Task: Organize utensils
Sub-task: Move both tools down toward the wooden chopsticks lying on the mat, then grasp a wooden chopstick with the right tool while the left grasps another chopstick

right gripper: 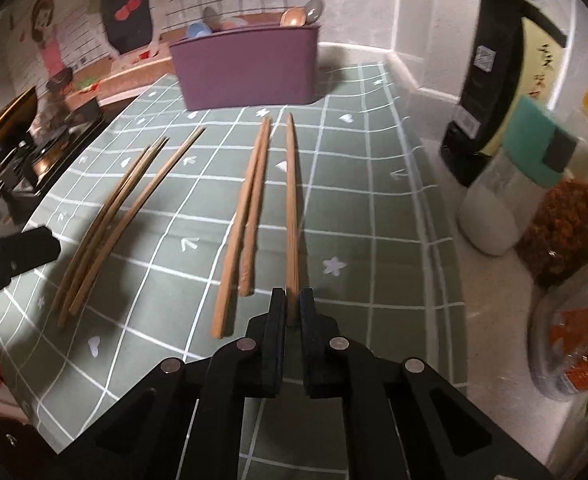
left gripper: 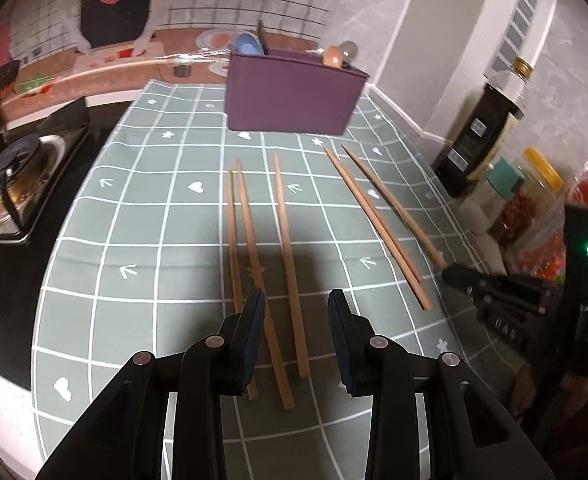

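Note:
Several wooden chopsticks lie on a green checked cloth (left gripper: 154,220). In the left wrist view my left gripper (left gripper: 295,304) is open and low over the near ends of a left group of three chopsticks (left gripper: 284,240); two more chopsticks (left gripper: 373,216) lie to the right. In the right wrist view my right gripper (right gripper: 292,300) is shut on the near end of one chopstick (right gripper: 292,200), with two loose chopsticks (right gripper: 246,216) just left of it. A purple utensil box (left gripper: 292,96) holding spoons stands at the far end and also shows in the right wrist view (right gripper: 250,68).
A gas stove (left gripper: 18,184) sits left of the cloth. Along the right wall stand a dark bottle (right gripper: 489,92), a teal-capped shaker (right gripper: 509,196) and jars of red food (right gripper: 565,232). My right gripper's body shows in the left wrist view (left gripper: 505,296).

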`<state>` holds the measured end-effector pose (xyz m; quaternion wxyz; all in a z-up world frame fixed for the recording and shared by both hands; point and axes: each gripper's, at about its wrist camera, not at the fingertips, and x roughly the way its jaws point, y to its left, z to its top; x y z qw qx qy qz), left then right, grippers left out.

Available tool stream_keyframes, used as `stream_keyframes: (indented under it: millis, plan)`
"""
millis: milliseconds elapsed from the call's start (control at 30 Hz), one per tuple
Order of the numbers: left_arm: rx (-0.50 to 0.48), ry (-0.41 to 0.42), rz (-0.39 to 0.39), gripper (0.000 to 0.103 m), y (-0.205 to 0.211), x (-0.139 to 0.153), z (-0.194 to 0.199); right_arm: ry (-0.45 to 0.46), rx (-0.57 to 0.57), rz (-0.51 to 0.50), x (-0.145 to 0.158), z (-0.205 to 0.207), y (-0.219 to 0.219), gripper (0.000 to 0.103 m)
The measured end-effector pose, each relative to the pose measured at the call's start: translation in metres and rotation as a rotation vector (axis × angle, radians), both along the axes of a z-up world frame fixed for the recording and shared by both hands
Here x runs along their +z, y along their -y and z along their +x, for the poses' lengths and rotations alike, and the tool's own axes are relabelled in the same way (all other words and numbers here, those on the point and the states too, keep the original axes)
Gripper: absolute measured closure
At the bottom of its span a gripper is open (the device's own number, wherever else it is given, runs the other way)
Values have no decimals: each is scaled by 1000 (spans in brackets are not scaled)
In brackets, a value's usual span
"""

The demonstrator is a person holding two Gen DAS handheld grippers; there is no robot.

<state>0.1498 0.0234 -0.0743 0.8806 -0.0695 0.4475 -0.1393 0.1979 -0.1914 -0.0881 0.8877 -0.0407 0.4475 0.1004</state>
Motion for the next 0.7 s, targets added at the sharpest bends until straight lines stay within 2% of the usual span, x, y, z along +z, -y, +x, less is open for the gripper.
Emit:
stream_keyframes:
  millis: [167, 300, 367, 567, 700]
  plan:
    - [-93, -11, -18, 69, 3, -4, 1, 44, -82, -39, 18, -1, -3, 97]
    - [-94, -25, -63, 69, 7, -8, 1, 85, -137, -60, 35, -3, -2, 97]
    - [-91, -3, -58, 69, 10, -7, -5, 101, -140, -70, 43, -7, 1, 97]
    - [35, 34, -30, 69, 18, -17, -33, 140, -116, -58, 52, -19, 15, 97]
    - [139, 65, 27, 69, 27, -25, -48, 162, -81, -35, 51, -33, 22, 97]
